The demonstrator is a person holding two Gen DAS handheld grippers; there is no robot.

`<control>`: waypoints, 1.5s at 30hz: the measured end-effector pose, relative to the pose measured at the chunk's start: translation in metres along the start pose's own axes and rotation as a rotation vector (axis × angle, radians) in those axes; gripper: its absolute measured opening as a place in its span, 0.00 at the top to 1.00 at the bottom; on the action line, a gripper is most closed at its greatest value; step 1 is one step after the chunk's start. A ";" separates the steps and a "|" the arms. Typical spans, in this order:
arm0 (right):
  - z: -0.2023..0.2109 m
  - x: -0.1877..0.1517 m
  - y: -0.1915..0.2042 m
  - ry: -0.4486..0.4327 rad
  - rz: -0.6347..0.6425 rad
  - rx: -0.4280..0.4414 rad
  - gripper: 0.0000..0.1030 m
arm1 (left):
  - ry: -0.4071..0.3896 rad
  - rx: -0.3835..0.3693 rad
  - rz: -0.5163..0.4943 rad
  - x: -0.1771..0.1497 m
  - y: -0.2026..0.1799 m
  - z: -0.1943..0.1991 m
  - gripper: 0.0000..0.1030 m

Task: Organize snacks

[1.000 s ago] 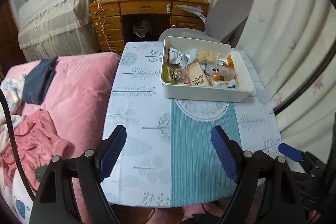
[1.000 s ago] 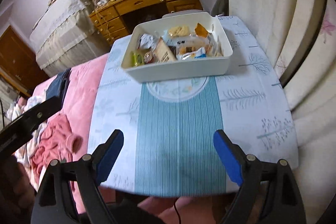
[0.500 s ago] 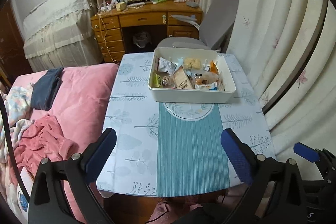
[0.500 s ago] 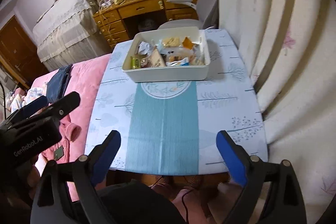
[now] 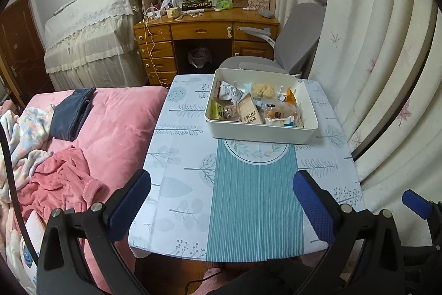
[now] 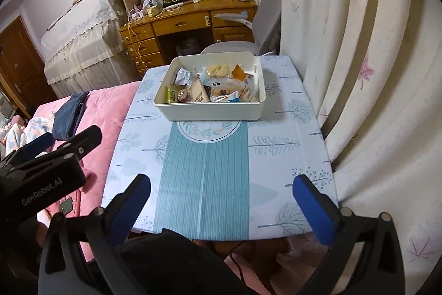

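Sitting at the far end of the worktop (image 5: 179,156), the white bin (image 5: 262,129) holds the snack packets (image 5: 250,112) (a jumbled heap), while left gripper (image 5: 221,198) and right gripper (image 6: 221,198) have just spread their jaws wide, nothing between them.

Dim indoor light, warm-ish, source overhead somewhere off frame. Soft shadow beside white box (image 6: 212,112) on tablecloth (image 5: 179,156). Heavy fisheye bend, black vignette in corners. Centre sharp, edges bit soft. No glare, no motion blur.
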State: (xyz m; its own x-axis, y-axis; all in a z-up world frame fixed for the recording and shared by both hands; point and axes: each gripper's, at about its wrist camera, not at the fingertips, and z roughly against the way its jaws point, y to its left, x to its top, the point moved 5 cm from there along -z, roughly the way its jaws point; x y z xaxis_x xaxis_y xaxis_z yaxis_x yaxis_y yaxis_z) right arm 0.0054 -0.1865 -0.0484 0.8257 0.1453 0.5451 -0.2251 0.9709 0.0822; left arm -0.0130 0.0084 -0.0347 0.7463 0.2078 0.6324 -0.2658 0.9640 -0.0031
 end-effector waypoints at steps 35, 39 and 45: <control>-0.015 -0.004 -0.010 0.054 -0.015 -0.044 0.00 | 0.063 -0.011 -0.011 -0.009 -0.002 -0.015 0.01; -0.017 -0.004 -0.010 0.059 -0.017 -0.046 0.00 | 0.064 -0.012 -0.011 -0.009 -0.003 -0.016 0.01; -0.021 -0.003 -0.011 0.067 -0.022 -0.050 0.00 | 0.067 -0.015 -0.019 -0.009 -0.003 -0.020 0.01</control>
State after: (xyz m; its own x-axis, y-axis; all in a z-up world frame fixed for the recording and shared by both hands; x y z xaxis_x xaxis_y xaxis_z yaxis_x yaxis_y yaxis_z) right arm 0.0159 -0.1933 -0.0685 0.8635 0.1346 0.4860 -0.1819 0.9820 0.0512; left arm -0.0065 0.0075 -0.0560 0.7906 0.1992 0.5790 -0.2421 0.9702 -0.0032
